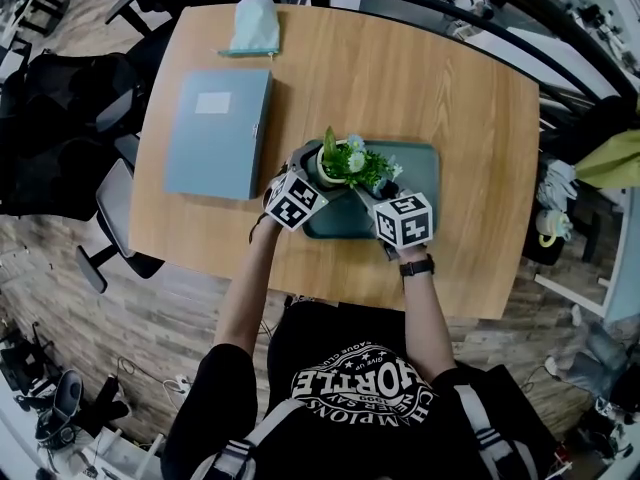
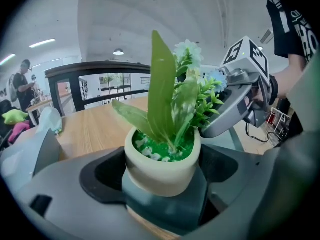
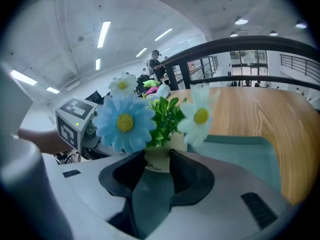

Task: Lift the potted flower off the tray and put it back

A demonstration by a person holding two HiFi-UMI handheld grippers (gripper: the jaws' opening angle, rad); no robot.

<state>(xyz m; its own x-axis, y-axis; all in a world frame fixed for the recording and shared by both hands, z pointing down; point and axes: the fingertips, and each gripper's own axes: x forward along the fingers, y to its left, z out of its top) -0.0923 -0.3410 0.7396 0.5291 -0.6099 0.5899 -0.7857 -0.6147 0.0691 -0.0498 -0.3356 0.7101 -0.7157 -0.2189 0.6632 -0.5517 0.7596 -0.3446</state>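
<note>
The potted flower (image 1: pixel 345 161), a cream pot with green leaves and pale blue and white daisies, is at the left end of the teal tray (image 1: pixel 415 163) on the wooden table. My left gripper (image 1: pixel 321 174) reaches in from the near left. In the left gripper view its dark pads (image 2: pixel 107 170) hug both sides of the pot (image 2: pixel 160 176). My right gripper (image 1: pixel 373 188) comes from the near right, and its tips close in against the pot (image 3: pixel 157 160) below the blooms (image 3: pixel 125 123). I cannot tell whether the pot's base touches the tray (image 3: pixel 240 154).
A blue-grey folder (image 1: pixel 218 133) lies on the table left of the tray, with a pale green pouch (image 1: pixel 253 25) at the far edge. Dark office chairs (image 1: pixel 60 128) stand off the table's left side. A black railing (image 1: pixel 450 8) runs behind the table.
</note>
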